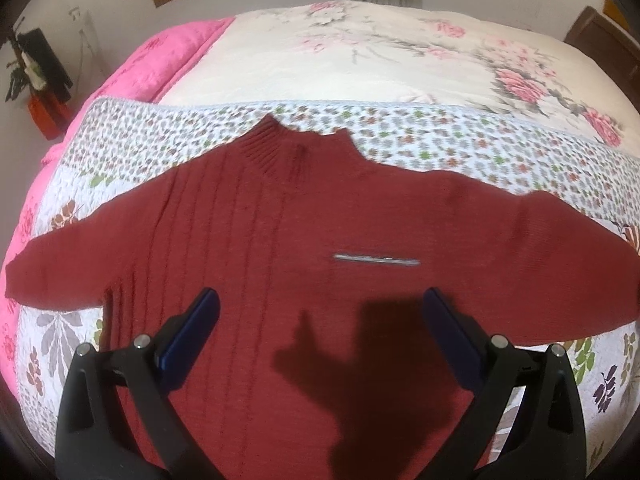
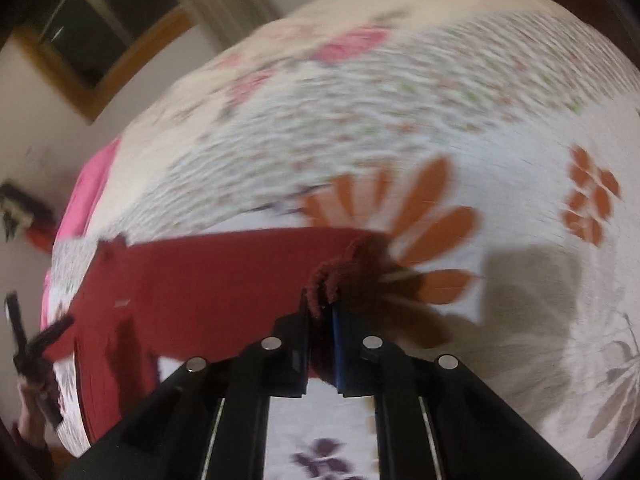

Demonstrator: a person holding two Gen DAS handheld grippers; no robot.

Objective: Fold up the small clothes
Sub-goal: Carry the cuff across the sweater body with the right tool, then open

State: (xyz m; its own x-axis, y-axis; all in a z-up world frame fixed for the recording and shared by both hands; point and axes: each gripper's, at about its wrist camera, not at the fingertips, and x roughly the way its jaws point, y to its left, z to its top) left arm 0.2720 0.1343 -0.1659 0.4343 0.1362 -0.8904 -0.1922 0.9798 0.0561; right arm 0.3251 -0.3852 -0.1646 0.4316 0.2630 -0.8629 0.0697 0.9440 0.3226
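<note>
A dark red sweater lies spread flat on a floral quilt that covers the bed, collar away from the left claw, both sleeves stretched out to either side. The left claw hangs over the lower body of the sweater with its two fingers spread wide apart and nothing between them; its shadow falls on the knit just below and between the fingers. A thin silver bar sits on the chest just ahead of the claw, slightly toward its right finger. Raised ribs run down the cloth ahead of the left finger. Beyond the quilt a cream cover with pink roses reaches to the far wall, and a pink blanket lies far off to the claw's left.

In the right wrist view, which is blurred, the right claw has its fingers pressed close on the bunched cuff of a sleeve, the knit pinched between the pads. From the claw the sleeve runs leftward to the sweater's body. The quilt's orange flower print lies directly ahead of the fingers, touching the cuff's edge. At the far left edge the other claw shows as a dark blurred shape above the sweater.
</note>
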